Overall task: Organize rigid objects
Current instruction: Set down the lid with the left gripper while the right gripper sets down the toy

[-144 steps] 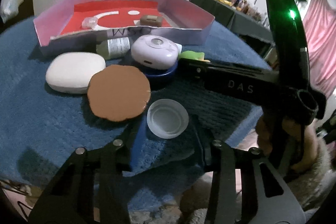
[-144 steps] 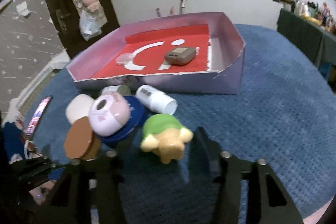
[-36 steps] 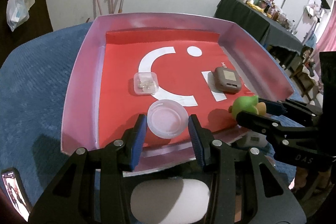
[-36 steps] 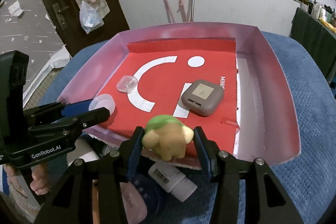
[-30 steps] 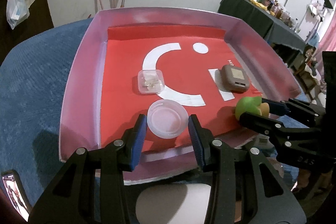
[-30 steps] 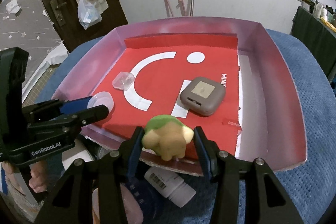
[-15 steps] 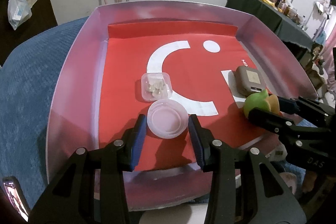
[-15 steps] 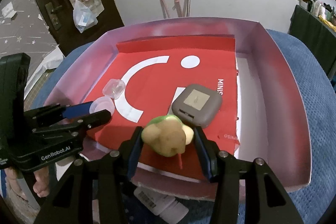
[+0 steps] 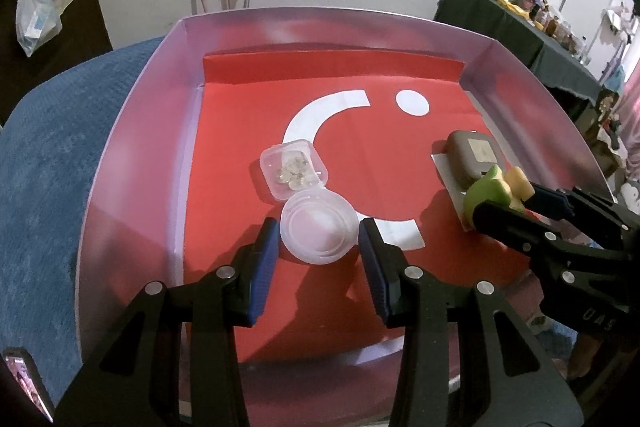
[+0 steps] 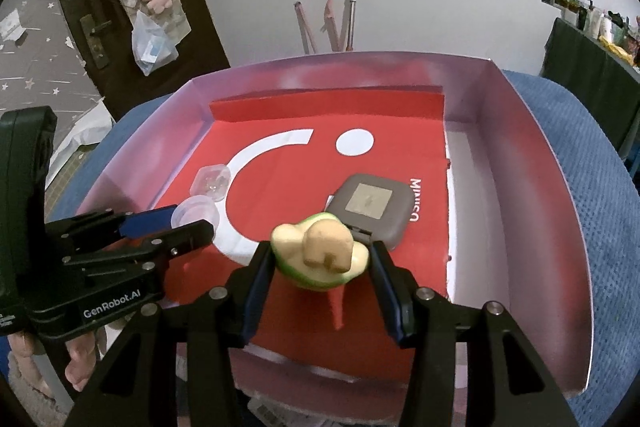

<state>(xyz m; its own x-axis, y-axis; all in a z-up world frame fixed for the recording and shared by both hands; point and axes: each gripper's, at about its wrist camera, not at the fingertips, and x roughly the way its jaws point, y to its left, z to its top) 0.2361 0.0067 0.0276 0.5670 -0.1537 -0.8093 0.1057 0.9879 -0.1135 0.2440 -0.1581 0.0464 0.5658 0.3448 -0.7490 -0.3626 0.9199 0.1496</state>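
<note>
Phone (image 9: 24, 383): bottom-left corner of the left wrist view, on the blue cloth (image 9: 52, 155) outside the tray.
Tray (image 9: 132, 131): shallow box with pale pink walls and a red floor bearing a white arc and dot; it sits on the cloth.
Small clear box (image 9: 294, 169): on the red floor left of centre, holding small pale bits; its near corner touches the round lid.
Round lid (image 9: 319, 229): clear plastic, lying flat on the floor just in front of the small box.
Left gripper (image 9: 318, 239): jaws stand either side of the lid with a thin gap on each side, not pressing it.
Grey case (image 10: 372, 207): square with rounded corners, flat on the floor right of centre.
Turtle toy (image 10: 320, 254): green shell, cream body, tilted with its underside and legs toward the right wrist camera; it rests against the case's near edge. I cannot tell which way its long axis runs.
Right gripper (image 10: 322, 261): jaws closed narrowly against the turtle's sides.
</note>
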